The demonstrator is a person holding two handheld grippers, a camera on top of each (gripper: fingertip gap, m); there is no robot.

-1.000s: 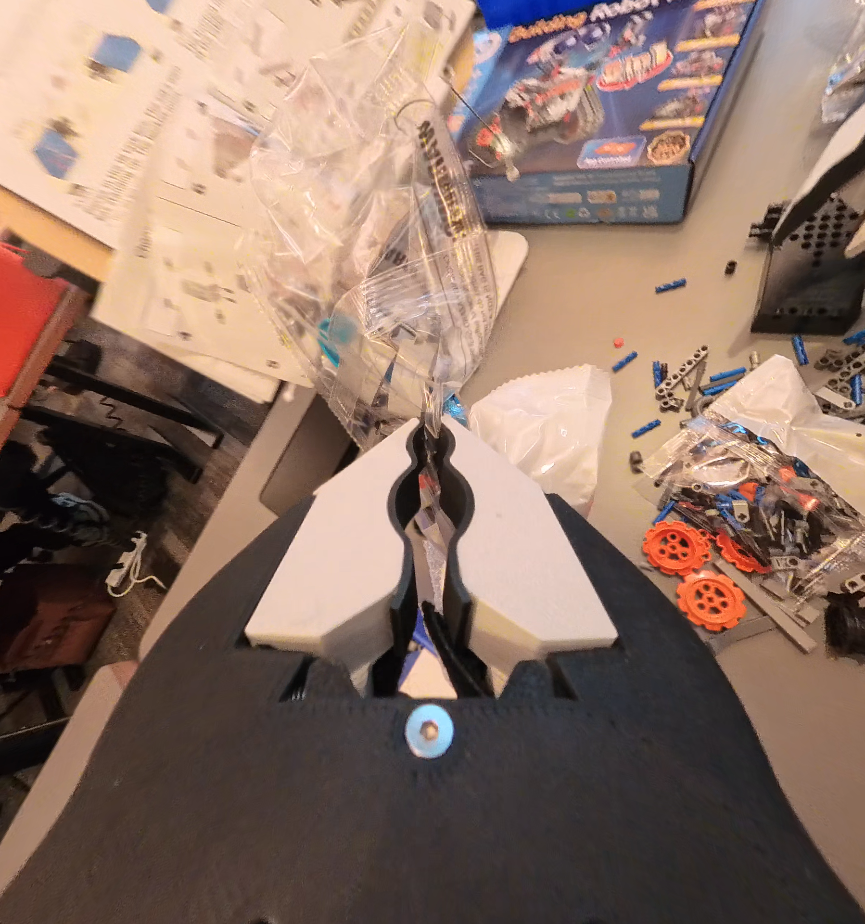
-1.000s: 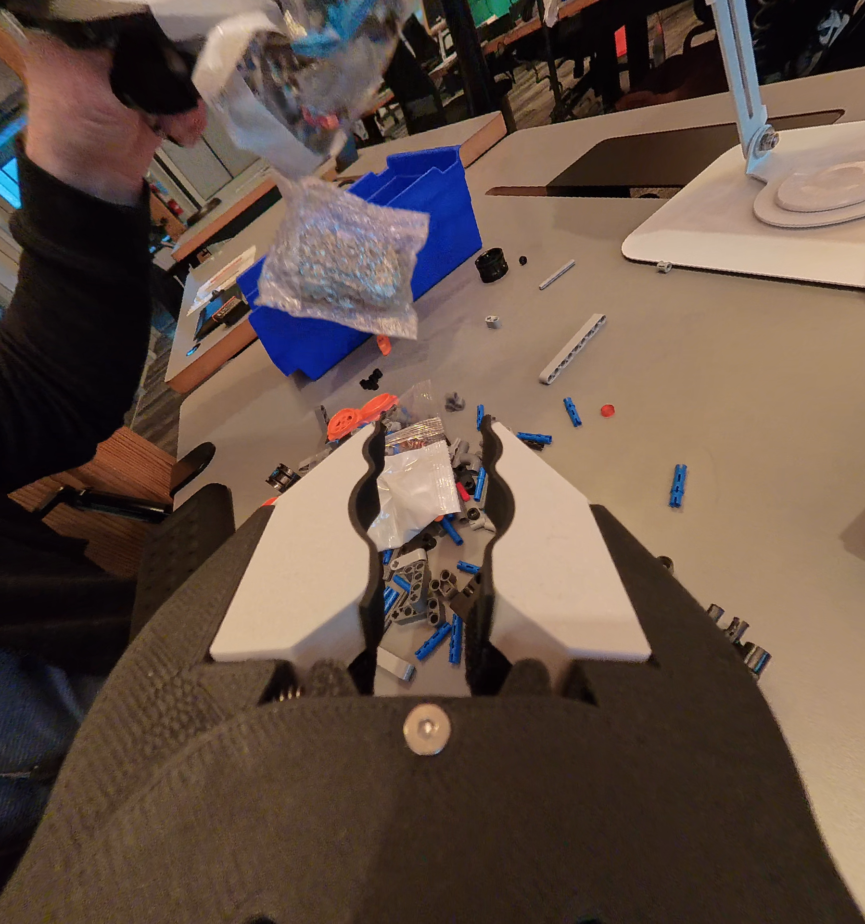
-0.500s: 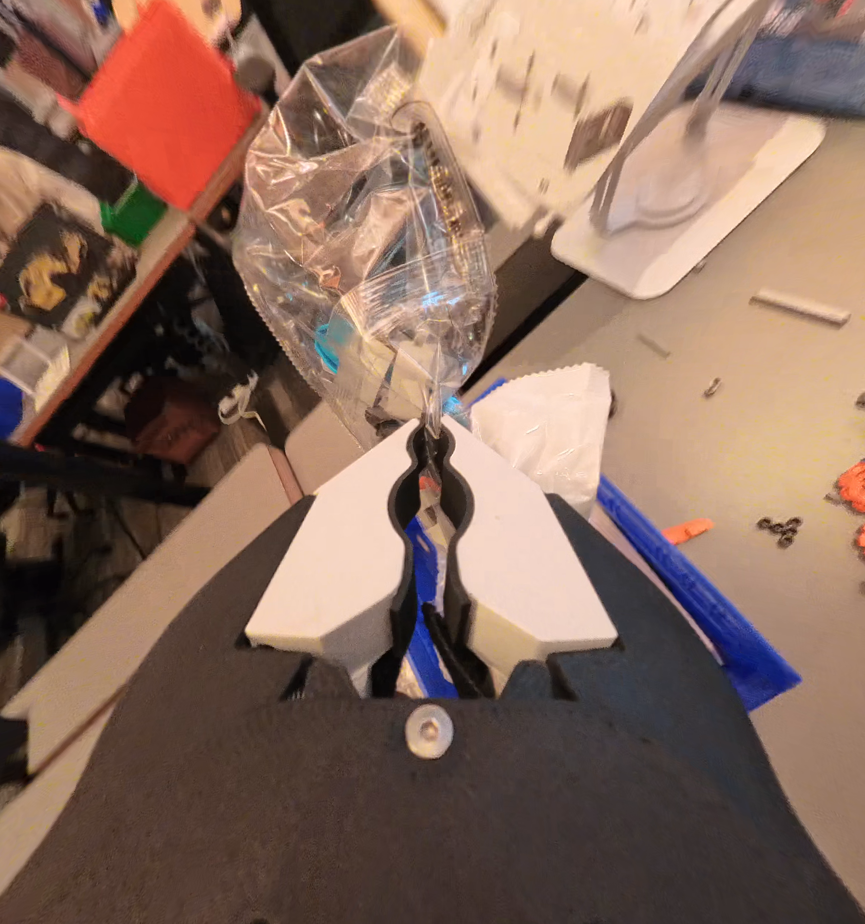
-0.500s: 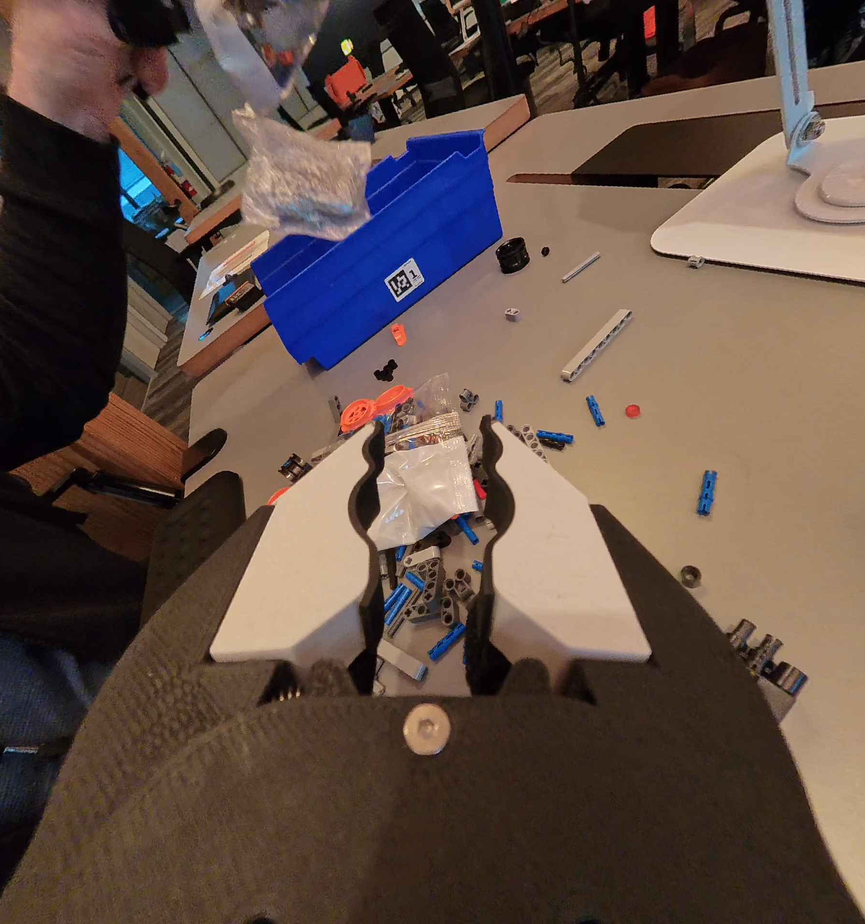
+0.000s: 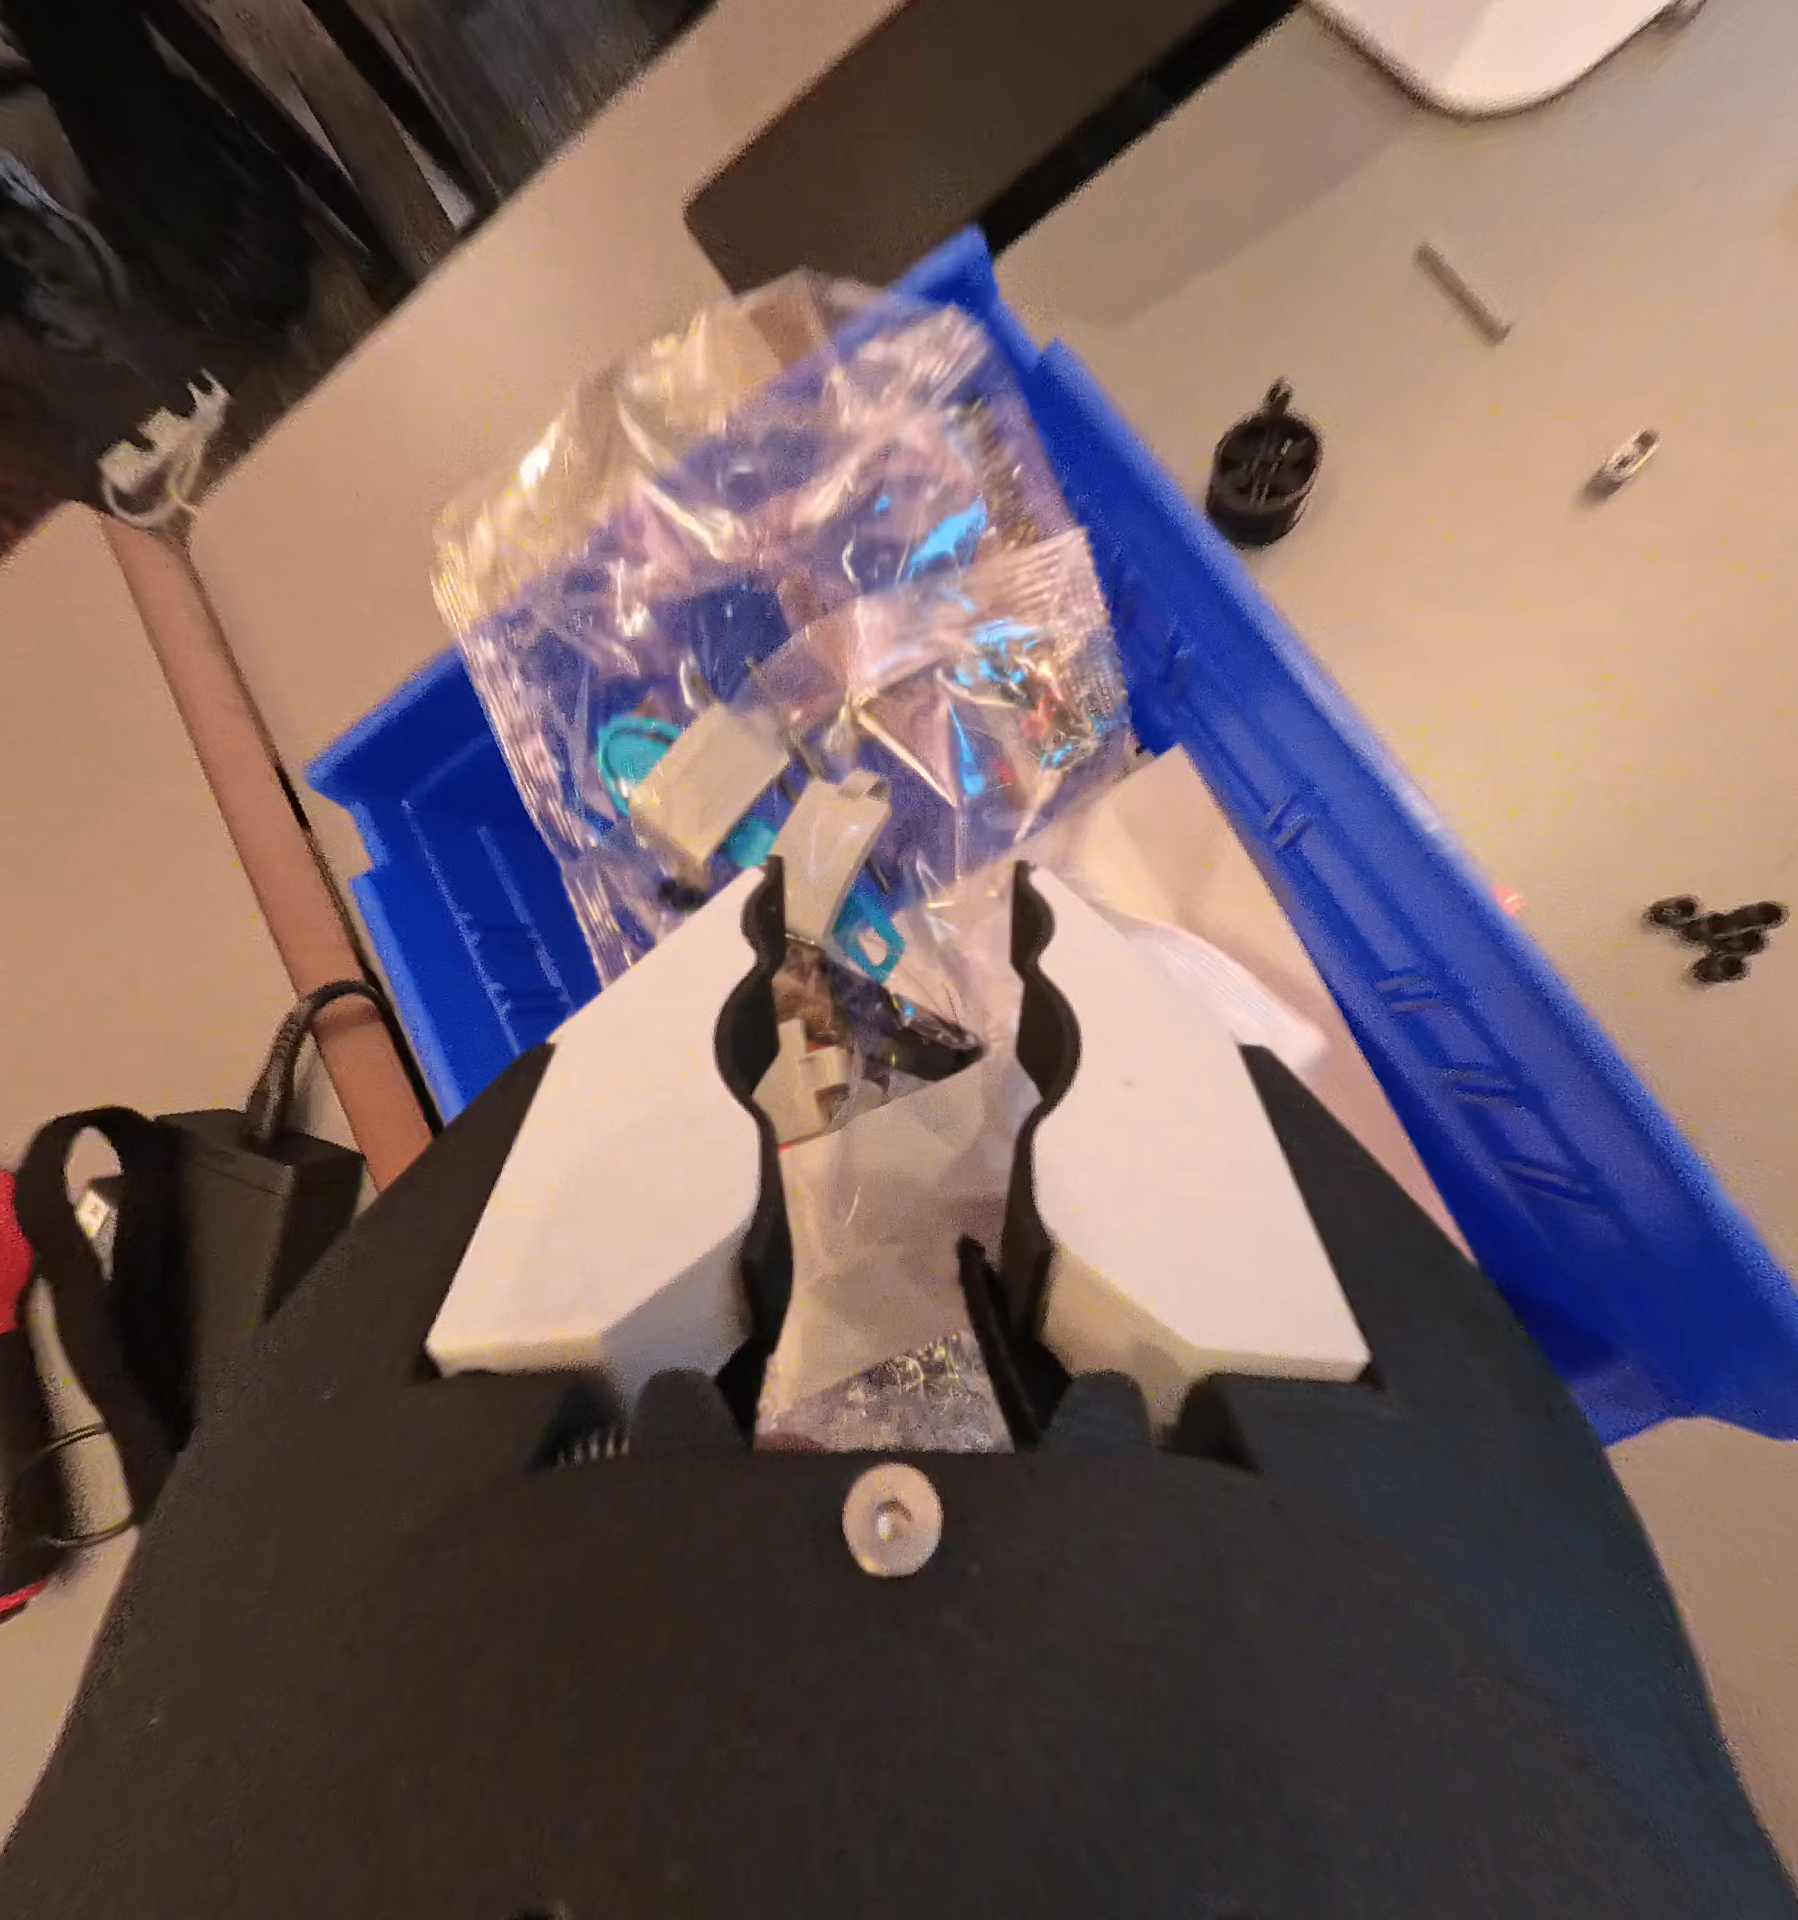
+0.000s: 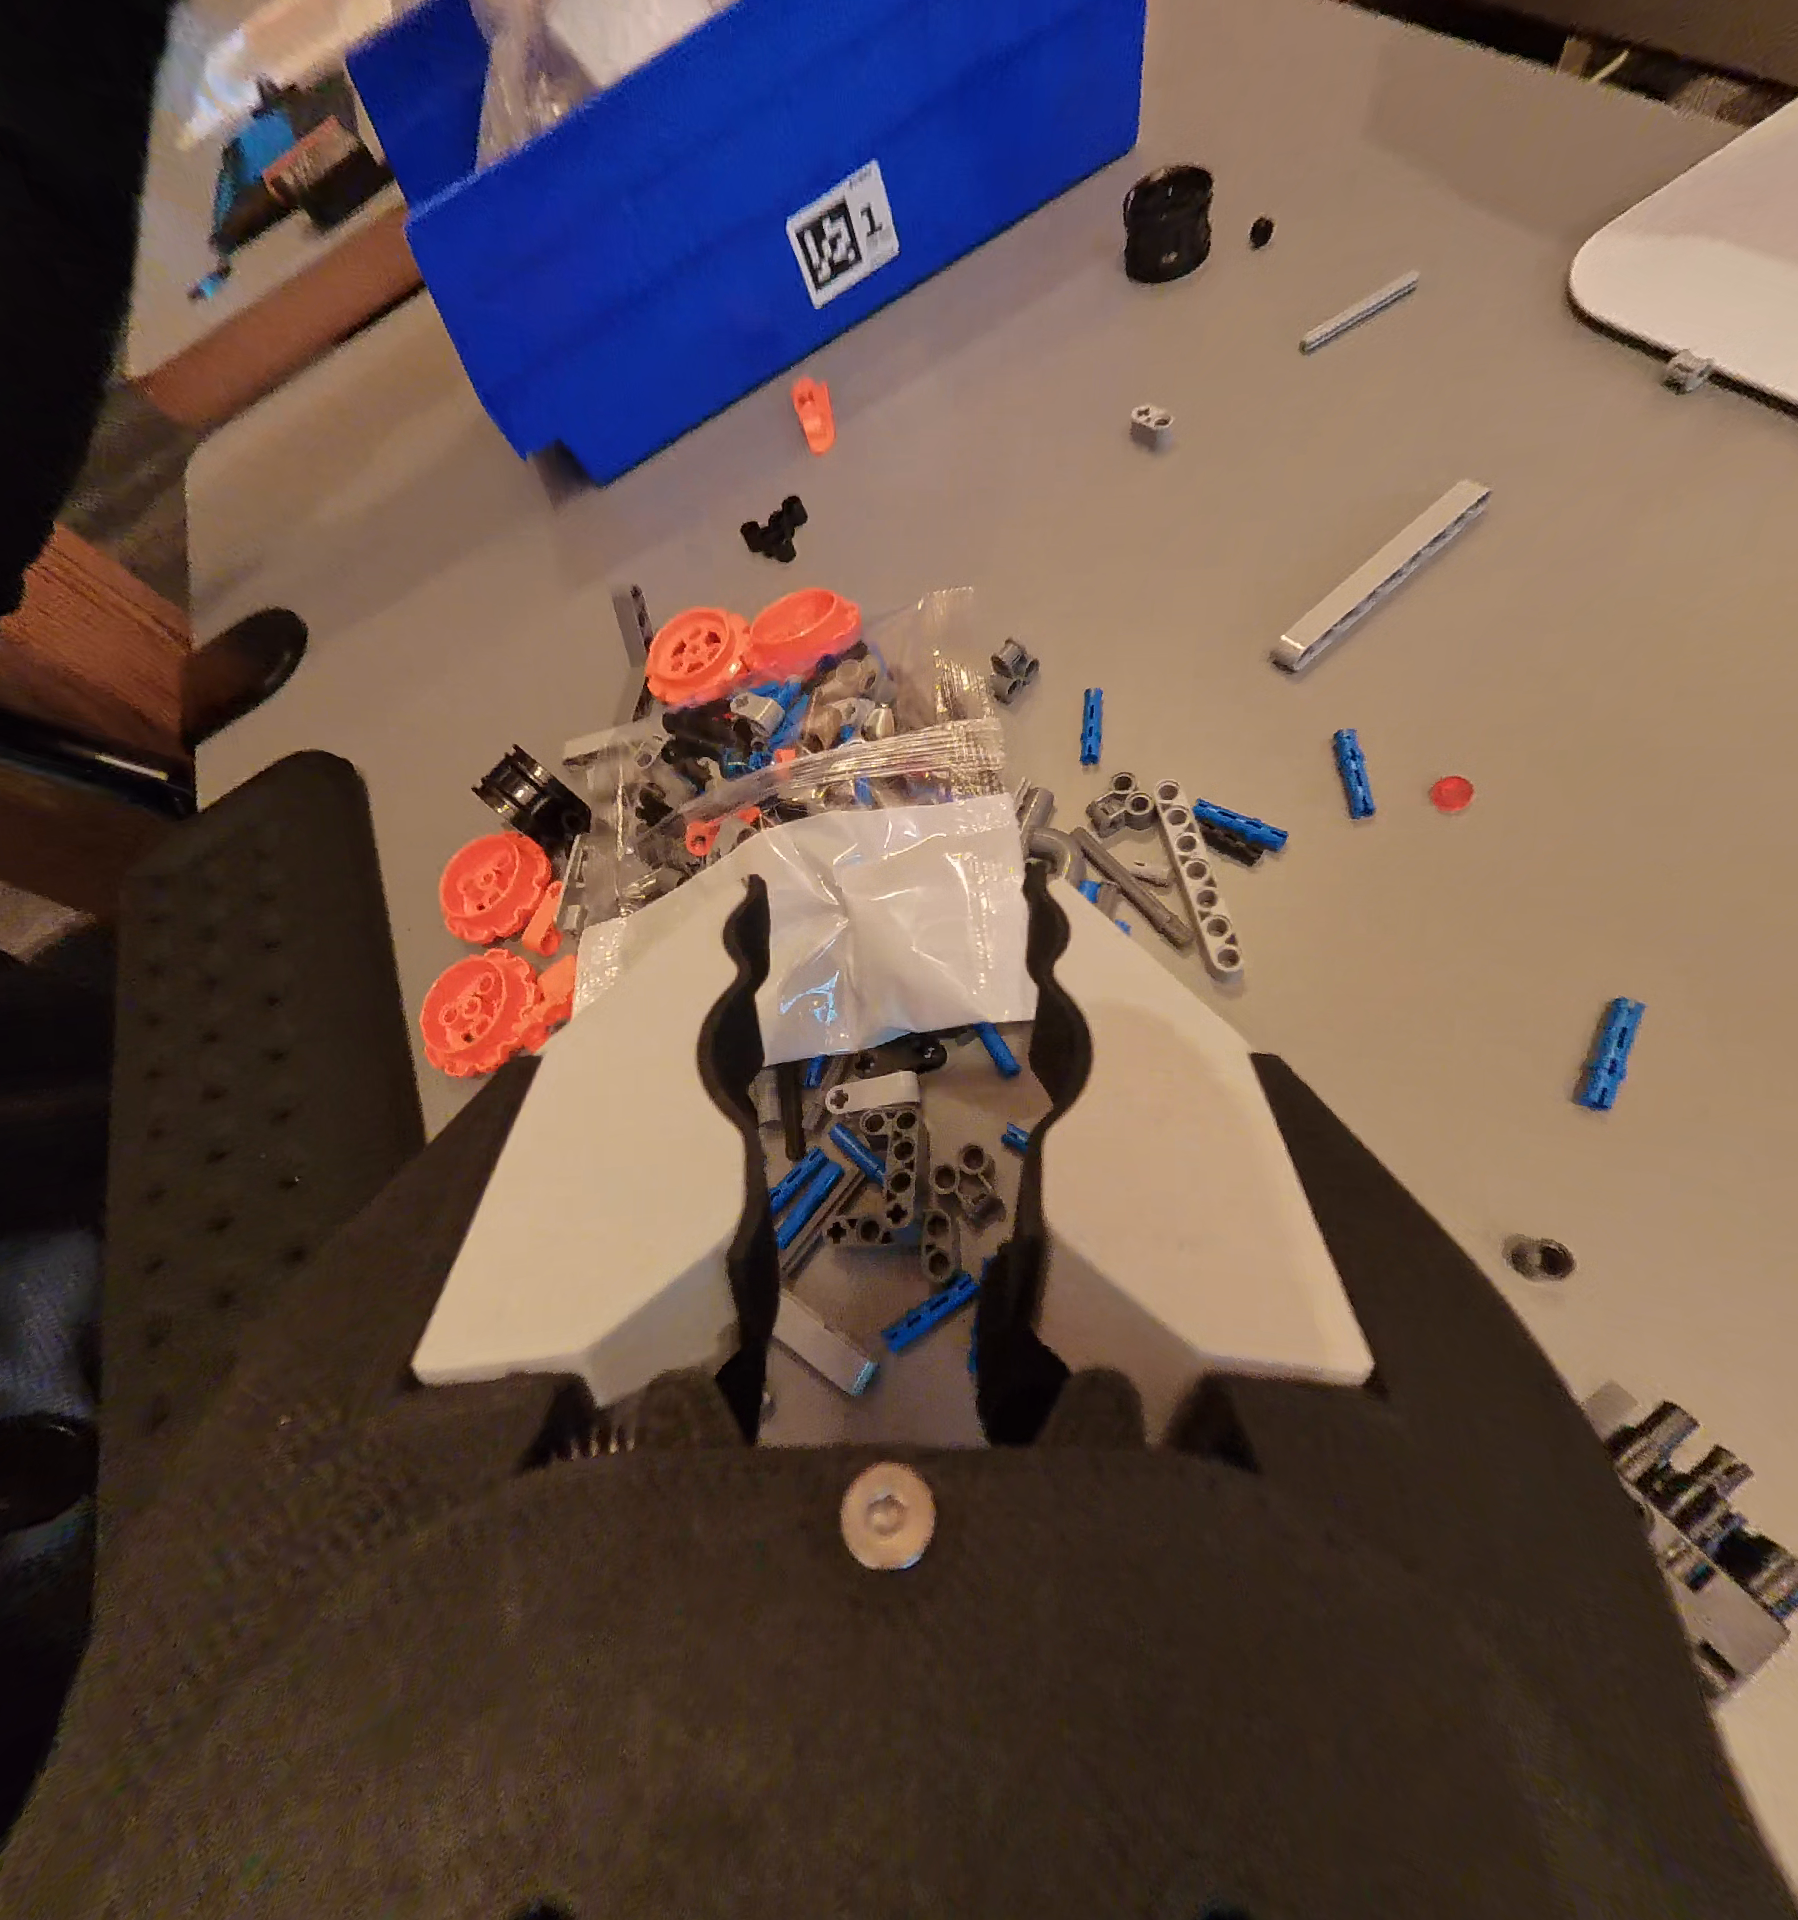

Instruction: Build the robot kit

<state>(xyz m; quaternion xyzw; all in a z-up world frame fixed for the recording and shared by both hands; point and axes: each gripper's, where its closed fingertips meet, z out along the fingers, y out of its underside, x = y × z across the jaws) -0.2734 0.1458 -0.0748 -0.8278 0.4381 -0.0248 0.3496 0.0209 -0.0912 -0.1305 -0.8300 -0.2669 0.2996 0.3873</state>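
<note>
The left gripper point(image 5: 890, 894) hangs with its jaws apart over the blue bin point(image 5: 1394, 935), the clear bag of parts point(image 5: 770, 623) loose between and beyond its fingers, gripped by neither. The right gripper point(image 6: 890, 894), also spread and empty, hovers above a white pouch point(image 6: 895, 935) on the heap of loose parts point(image 6: 874, 1164). Farther off, orange wheels point(image 6: 697, 655) and a grey beam point(image 6: 1383, 571) lie scattered on the surface point(image 6: 1497, 935).

The left gripper point(image 5: 890, 894) is seen with its jaws parted, centre frame; the right gripper point(image 6: 890, 904) is likewise held apart.
</note>
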